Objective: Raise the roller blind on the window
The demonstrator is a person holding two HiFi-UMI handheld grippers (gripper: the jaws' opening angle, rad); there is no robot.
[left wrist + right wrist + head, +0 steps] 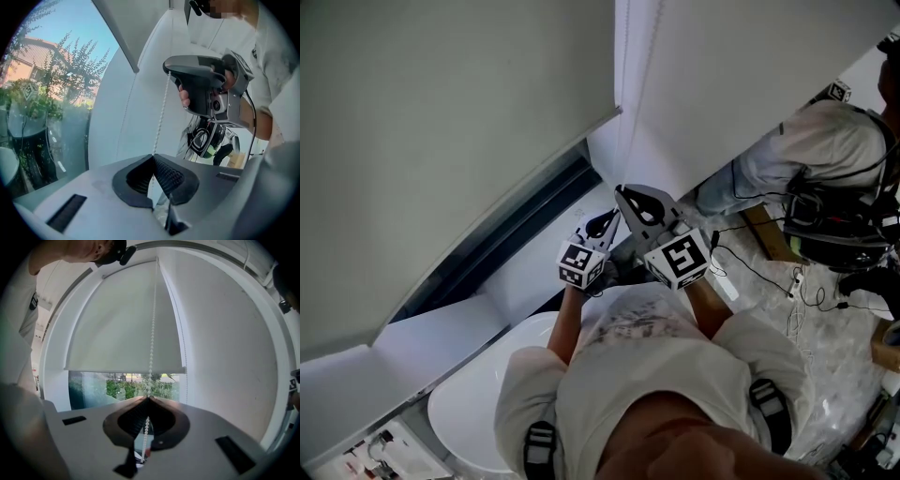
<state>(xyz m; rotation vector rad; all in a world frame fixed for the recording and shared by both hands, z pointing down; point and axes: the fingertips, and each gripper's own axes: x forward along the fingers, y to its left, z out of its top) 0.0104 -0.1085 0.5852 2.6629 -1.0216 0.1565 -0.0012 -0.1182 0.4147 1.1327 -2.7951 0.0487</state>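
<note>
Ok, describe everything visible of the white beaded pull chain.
The white beaded pull chain is a thin string of small round beads, seemingly plastic. It hangs taut from the top of the pale roller blind, across its front. The right gripper and, lower, the left gripper are both shut on it.

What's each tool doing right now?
Left tool: closed on the bead chain.
Right tool: closed on the same bead chain.
</note>
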